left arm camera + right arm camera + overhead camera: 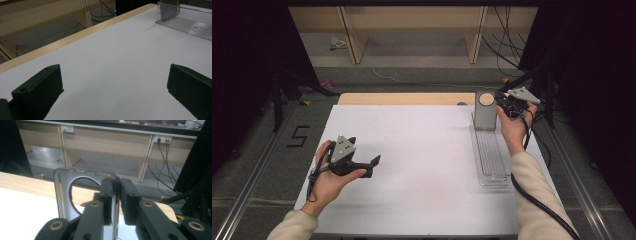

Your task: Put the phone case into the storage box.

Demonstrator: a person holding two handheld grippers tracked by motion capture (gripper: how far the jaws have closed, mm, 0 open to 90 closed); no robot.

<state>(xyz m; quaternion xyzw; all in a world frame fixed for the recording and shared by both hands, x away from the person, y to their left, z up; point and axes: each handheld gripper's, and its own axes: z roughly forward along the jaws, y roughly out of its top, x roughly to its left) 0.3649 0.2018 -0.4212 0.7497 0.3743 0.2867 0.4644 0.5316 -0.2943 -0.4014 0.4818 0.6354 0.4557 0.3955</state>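
- Right gripper [508, 106] was clamped on the stand [485, 112], at the upright plate's top right corner; in the right gripper view the fingers [107, 195] were nearly together with only the plate's thin edge between them.
- Likely reason for that spot: the edge is the only thin part the fingers can span, and a hold high on the plate gives leverage to tip or lift the whole piece.
- The grip also stayed clear of the round hole [82, 195] in the plate, so the cut-out was left free.
- The stand sat at the far right of the tabletop [422, 165], plate at the far end, its clear ribbed base [491, 157] running back toward the person.
- With the base flat on the tabletop, the stand did not look lifted; I'd judge the grasp was just made, move not yet begun.
- Left gripper [362, 167] was on the near left, well apart from the stand, fingers [37, 92] spread wide and holding nothing.
- It hung low over bare white tabletop, pointed toward the stand; the stand's base showed at the top right of the left gripper view.
- Probably parked open there so it could come in and steady the base if needed.
- Risk: a one-corner pinch on a smooth plate could let it twist.
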